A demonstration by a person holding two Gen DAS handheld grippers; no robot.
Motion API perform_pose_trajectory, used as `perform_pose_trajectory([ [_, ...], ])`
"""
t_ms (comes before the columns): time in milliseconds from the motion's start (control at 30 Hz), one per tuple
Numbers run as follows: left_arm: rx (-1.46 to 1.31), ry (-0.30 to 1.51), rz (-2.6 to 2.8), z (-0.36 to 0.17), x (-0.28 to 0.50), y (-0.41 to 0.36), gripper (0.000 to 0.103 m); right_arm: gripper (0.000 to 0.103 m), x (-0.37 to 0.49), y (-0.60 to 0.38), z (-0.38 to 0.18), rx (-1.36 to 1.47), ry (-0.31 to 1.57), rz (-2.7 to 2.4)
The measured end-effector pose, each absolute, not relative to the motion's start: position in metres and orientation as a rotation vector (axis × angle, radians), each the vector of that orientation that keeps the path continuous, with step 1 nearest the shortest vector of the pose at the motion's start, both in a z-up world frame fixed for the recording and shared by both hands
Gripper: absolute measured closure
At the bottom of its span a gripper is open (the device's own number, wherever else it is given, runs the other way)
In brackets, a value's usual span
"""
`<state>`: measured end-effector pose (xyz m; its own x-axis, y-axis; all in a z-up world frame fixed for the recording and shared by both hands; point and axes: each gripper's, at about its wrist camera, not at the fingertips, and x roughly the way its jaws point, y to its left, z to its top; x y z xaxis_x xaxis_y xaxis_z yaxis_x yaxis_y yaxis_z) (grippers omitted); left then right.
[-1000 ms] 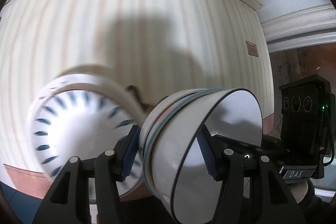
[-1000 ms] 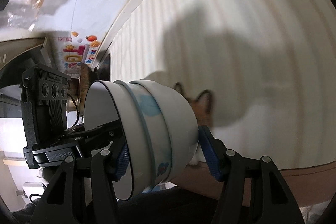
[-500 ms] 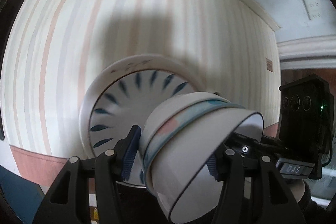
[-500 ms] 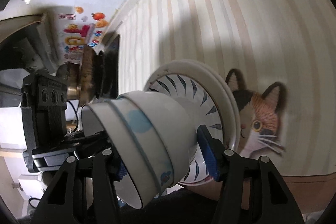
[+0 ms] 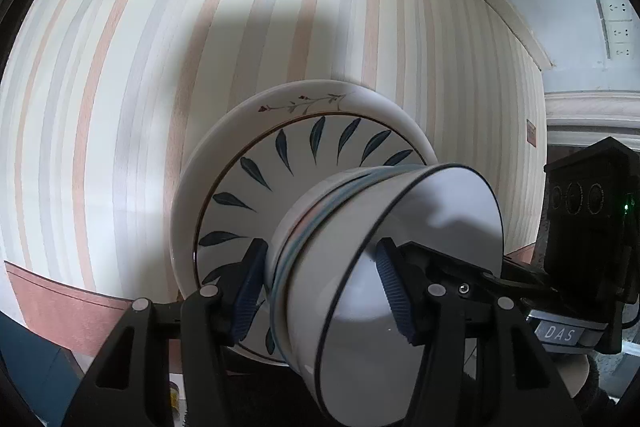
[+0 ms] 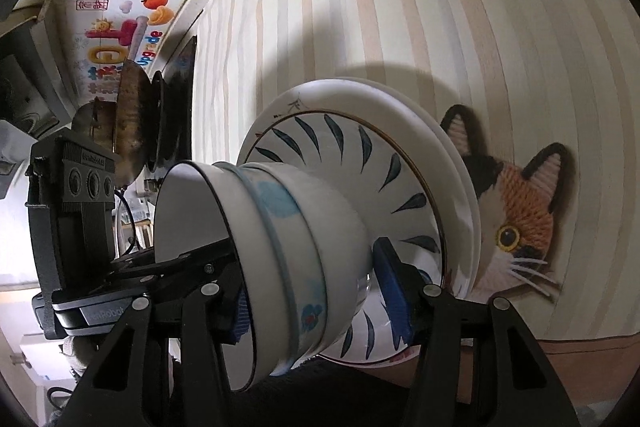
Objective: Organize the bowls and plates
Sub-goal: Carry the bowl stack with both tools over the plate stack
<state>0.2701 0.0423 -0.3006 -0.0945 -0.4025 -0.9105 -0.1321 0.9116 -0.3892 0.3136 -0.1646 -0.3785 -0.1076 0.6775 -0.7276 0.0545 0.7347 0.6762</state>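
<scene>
I have a stack of bowls [image 5: 384, 267] between both my grippers. The left gripper [image 5: 324, 287] has its jaws around the rim side of the stack, with one blue pad outside the bowls and one inside the top bowl. The right gripper [image 6: 316, 291] has its jaws around the stack from the other side. Both look closed on the bowls, and I think two holds are there because the stack is heavy and could slip from one.

The bottom of the stack points at a leaf-pattern plate [image 5: 288, 187]. That plate sits inside a bigger white plate [image 5: 304, 99] with a small twig painted on its rim. The plates lie on a striped tablecloth [image 5: 120, 67], and a woolly cat-face mat [image 6: 520, 215] peeks out from under them. I cannot tell if the bottom bowl is touching the leaf plate yet; it looks very near.

I think the bowls go in the middle of the plates, so everything makes one neat pile. I should set them down slowly and flat, or the stack could tip.
</scene>
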Motion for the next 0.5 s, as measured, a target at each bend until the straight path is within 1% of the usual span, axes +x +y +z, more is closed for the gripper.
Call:
perform_pose_trajectory([
  [300,-0.36,1.644,-0.235,-0.296,0.266,0.037,0.052,0.046,0.314,-0.16,-0.377,0.576,1.62,0.564],
  [500,-0.315,1.633,-0.223,-0.294,0.265,0.035,0.052,0.046,0.312,-0.163,-0.363,0.555,1.577,0.563],
])
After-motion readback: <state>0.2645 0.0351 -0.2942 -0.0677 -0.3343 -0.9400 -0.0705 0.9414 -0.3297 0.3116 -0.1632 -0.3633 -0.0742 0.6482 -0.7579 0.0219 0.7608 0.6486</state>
